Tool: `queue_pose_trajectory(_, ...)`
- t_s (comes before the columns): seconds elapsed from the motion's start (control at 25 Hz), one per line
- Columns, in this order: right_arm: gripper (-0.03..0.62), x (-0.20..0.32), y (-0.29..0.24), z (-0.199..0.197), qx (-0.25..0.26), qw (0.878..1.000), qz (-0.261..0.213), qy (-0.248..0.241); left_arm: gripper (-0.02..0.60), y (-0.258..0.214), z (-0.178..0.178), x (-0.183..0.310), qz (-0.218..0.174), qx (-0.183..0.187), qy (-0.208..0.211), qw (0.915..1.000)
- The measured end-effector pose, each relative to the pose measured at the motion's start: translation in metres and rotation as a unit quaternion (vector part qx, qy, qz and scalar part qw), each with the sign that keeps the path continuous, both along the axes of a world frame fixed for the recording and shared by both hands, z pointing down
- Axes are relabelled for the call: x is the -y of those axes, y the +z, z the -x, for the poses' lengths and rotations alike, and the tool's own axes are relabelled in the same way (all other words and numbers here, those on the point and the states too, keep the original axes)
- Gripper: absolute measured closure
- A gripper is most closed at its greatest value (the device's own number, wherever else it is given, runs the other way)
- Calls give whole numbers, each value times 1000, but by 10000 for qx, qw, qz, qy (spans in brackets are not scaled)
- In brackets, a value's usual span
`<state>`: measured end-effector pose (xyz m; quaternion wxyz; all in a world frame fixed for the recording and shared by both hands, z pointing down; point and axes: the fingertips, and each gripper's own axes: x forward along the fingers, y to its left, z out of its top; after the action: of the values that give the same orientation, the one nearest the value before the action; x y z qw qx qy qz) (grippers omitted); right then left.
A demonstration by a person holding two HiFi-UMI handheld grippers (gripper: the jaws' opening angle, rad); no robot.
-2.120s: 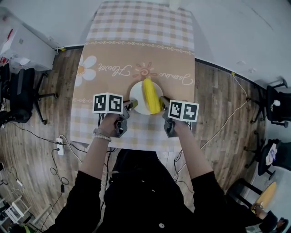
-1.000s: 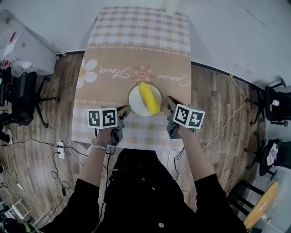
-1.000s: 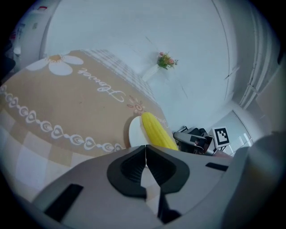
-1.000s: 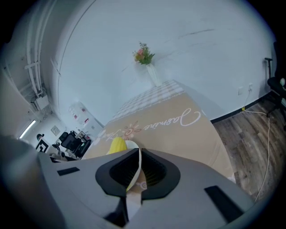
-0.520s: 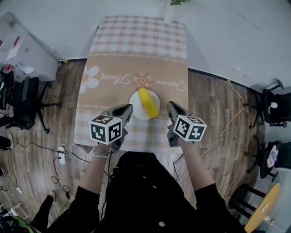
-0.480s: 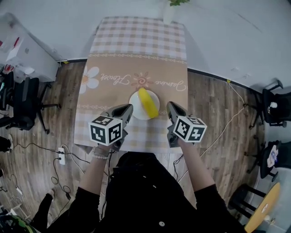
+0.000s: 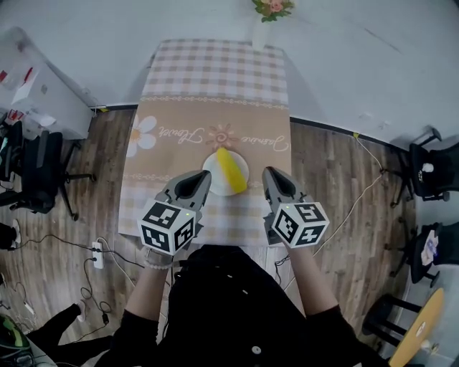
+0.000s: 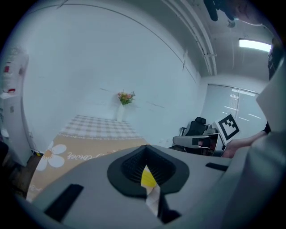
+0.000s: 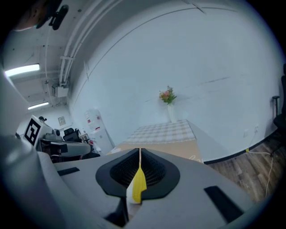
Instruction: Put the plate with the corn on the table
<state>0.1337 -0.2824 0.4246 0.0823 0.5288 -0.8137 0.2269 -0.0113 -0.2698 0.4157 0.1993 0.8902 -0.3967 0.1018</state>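
A white plate with a yellow corn cob rests on the near half of the table, which wears a beige flower-print and checked cloth. My left gripper and right gripper are held high above the near table edge, on either side of the plate and apart from it. Both have their jaws pressed together with nothing in them. In the left gripper view the corn and plate show only through the slit of the gripper. The right gripper likewise frames the corn.
A vase of flowers stands at the table's far end against the wall. Office chairs stand at the left and at the right. A white cabinet is at the left. A power strip and cables lie on the wooden floor.
Both grippers have come away from the plate's sides and risen toward the head camera. The plate with the corn stays on the table.
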Motion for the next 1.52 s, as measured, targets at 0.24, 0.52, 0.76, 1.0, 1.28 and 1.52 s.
queue_pose_trajectory(0.24, 546, -9, -23, 4, -247, 9987, -346, -271, 568, -25, 0, -11, -318, 1, -41, 9995)
queue_pose_trajectory(0.52, 547, -20, -48, 1, -450, 9965, -649, -258, 568, -51, 4, -19, -572, -193, -90, 9981)
queue_pose_trajectory(0.76, 547, -28, -60, 15, -779, 9913, -916, -536, 568, -58, 7, -26, -723, -40, -32, 9974)
queue_pose_trajectory(1.0, 548, -32, -60, 21, -638, 9925, -856, -593, 568, -61, 10, -33, -719, -32, -28, 9974)
queue_pose_trajectory(1.28, 549, -39, -62, 21, -775, 9907, -943, -593, 568, -62, 7, -35, -774, 15, 16, 9970)
queue_pose_trajectory(1.52, 549, -45, -62, 23, -816, 9900, -963, -625, 568, -61, 0, -39, -826, 74, 101, 9965)
